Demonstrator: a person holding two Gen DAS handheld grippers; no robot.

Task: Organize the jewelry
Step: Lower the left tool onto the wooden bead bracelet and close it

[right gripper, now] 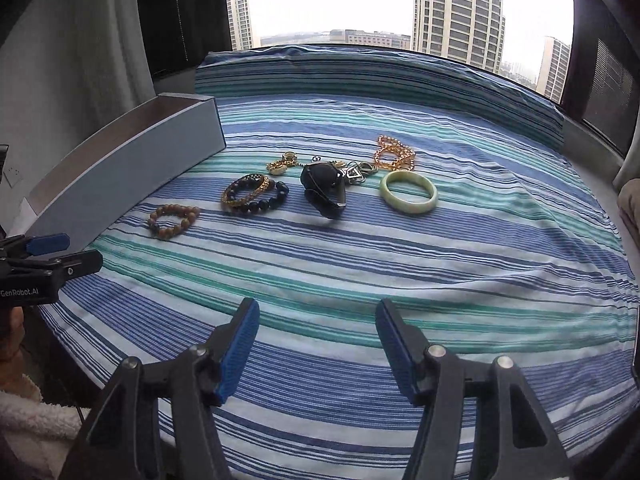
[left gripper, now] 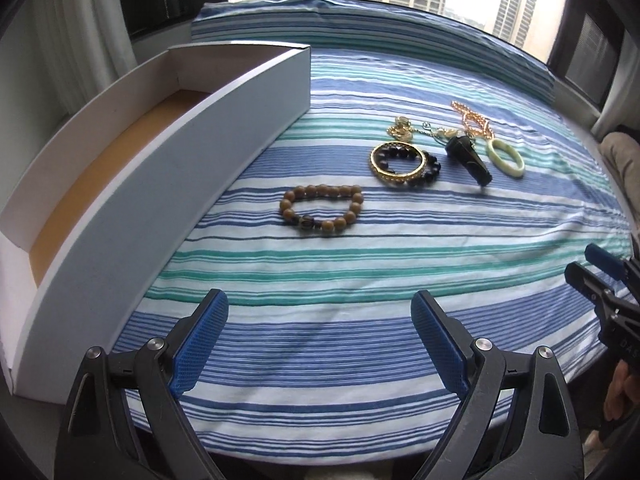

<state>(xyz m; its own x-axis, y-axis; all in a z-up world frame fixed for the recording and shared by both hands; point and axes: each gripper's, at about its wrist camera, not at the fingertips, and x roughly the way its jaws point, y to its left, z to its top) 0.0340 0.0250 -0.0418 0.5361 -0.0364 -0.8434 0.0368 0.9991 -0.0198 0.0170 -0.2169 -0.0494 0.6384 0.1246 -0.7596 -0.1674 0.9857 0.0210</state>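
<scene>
1. Here, a blue, teal and white striped cloth (left gripper: 360, 280) covers the whole work surface.
2. A long white box (left gripper: 168, 168) with a brown floor lies along the cloth's edge at about 9 o'clock, open on top.
3. The left gripper (left gripper: 320, 344) hovers low at 6 o'clock, fingers spread wide and holding nothing.
4. The right gripper (right gripper: 318, 344) likewise stands wide apart, bare, above the near stripes.
5. The jewelry sits in a loose row near 12 o'clock: a green jade bangle (right gripper: 408, 192), a black pendant (right gripper: 324, 188), a gold bangle (right gripper: 246, 192) overlapping a black bead bracelet (right gripper: 272, 200), and a wooden bead bracelet (right gripper: 174, 222) nearest the box.
6. A gold chain (right gripper: 394, 156) lies just behind the jade bangle.
</scene>
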